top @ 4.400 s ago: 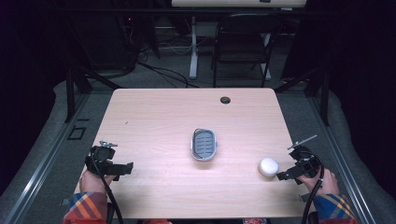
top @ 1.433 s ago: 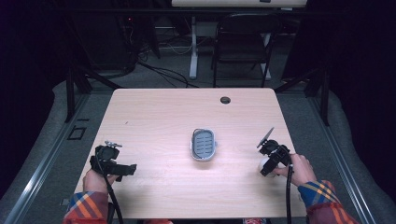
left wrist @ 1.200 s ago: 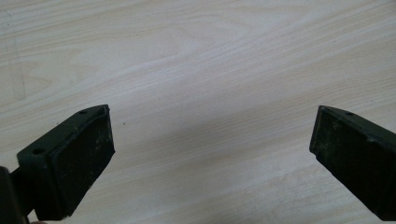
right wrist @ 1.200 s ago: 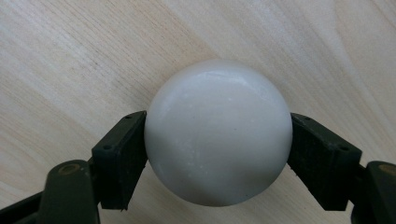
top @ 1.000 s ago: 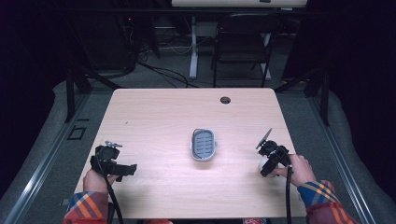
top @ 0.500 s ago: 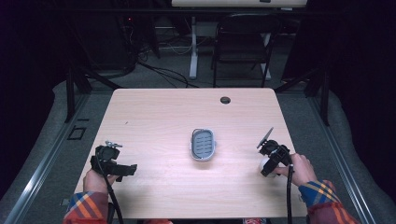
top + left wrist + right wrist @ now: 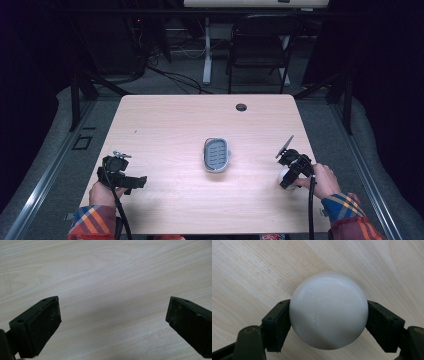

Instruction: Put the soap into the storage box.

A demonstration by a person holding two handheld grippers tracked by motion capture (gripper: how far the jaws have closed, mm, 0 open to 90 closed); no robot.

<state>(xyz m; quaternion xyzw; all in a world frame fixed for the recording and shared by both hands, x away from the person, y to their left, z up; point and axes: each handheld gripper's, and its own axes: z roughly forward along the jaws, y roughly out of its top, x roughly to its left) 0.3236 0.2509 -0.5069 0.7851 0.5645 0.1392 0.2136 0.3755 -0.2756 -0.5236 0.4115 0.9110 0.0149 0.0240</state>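
A smooth white ball [image 7: 328, 310] sits between the two black jaws of my right gripper [image 7: 328, 322], and both pads press against its sides. From above, that gripper [image 7: 289, 176] is at the table's right edge with the ball [image 7: 283, 174] just peeking out on its left. My left gripper [image 7: 112, 322] is open, jaws wide apart over bare wood. In the high view it [image 7: 131, 181] rests near the front left corner. A grey oval soap dish [image 7: 216, 154] with a slotted insert lies at the table's middle.
The light wooden table [image 7: 175, 125] has a dark cable hole [image 7: 241, 107] near its far edge. A dark chair [image 7: 260, 45] and a white desk leg [image 7: 207, 50] stand beyond the table. A cable trails from each gripper toward the person.
The right gripper moved in from the right edge over the white ball and has closed its jaws on it. The left gripper shifted slightly forward and stays open.
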